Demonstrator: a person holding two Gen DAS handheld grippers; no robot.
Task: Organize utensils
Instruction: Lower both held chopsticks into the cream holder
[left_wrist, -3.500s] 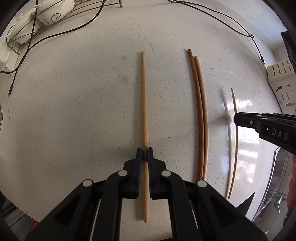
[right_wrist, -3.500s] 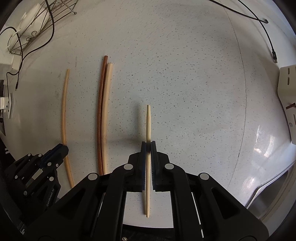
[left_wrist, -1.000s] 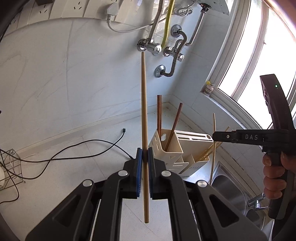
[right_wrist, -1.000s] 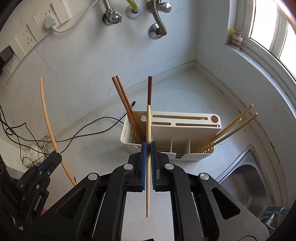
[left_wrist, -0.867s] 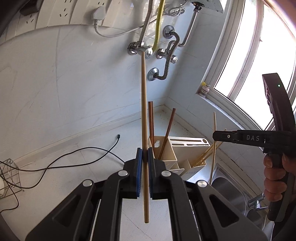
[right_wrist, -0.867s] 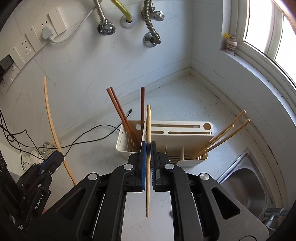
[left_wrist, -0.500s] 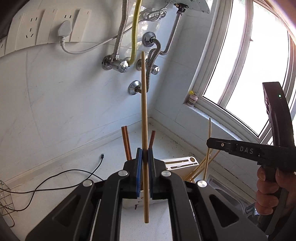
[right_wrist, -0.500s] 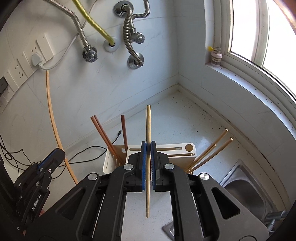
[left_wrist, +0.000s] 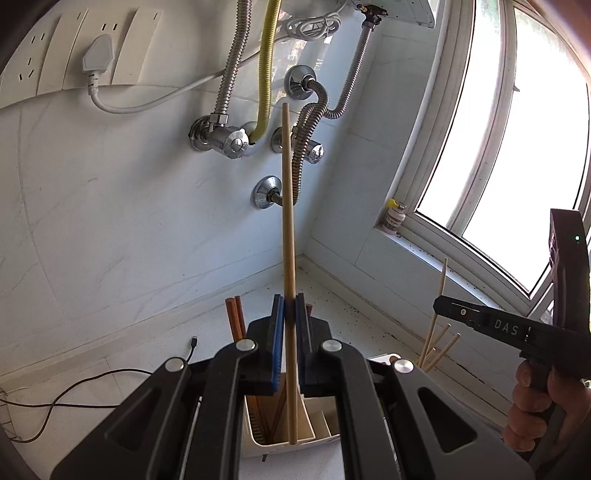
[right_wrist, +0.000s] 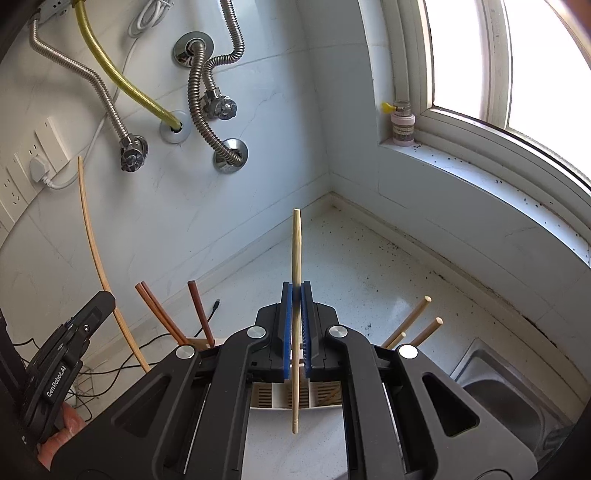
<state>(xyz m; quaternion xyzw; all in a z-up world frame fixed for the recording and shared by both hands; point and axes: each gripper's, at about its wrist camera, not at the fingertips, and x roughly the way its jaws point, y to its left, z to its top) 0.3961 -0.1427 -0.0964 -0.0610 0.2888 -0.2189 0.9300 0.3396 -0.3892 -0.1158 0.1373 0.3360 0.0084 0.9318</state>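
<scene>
My left gripper (left_wrist: 289, 314) is shut on a long light wooden chopstick (left_wrist: 287, 229) held upright, its lower end over the left compartment of the cream utensil holder (left_wrist: 317, 424). My right gripper (right_wrist: 296, 302) is shut on a shorter pale chopstick (right_wrist: 296, 251), upright, above the holder's slotted middle (right_wrist: 284, 397). Dark brown chopsticks (right_wrist: 159, 314) stand in the holder's left end; light ones (right_wrist: 410, 325) lean out at its right. The right gripper shows in the left wrist view (left_wrist: 439, 304), the left gripper in the right wrist view (right_wrist: 105, 299).
The holder stands on a white speckled counter (right_wrist: 369, 280) in a wall corner under a window. A steel sink (right_wrist: 498, 391) lies to the right. Metal hoses and valves (left_wrist: 229, 136) hang on the wall. Black cables (left_wrist: 92, 384) trail at the left.
Both grippers have lifted the chopsticks off the counter, turned them upright and moved closer over the holder, which now lies low under the fingers.
</scene>
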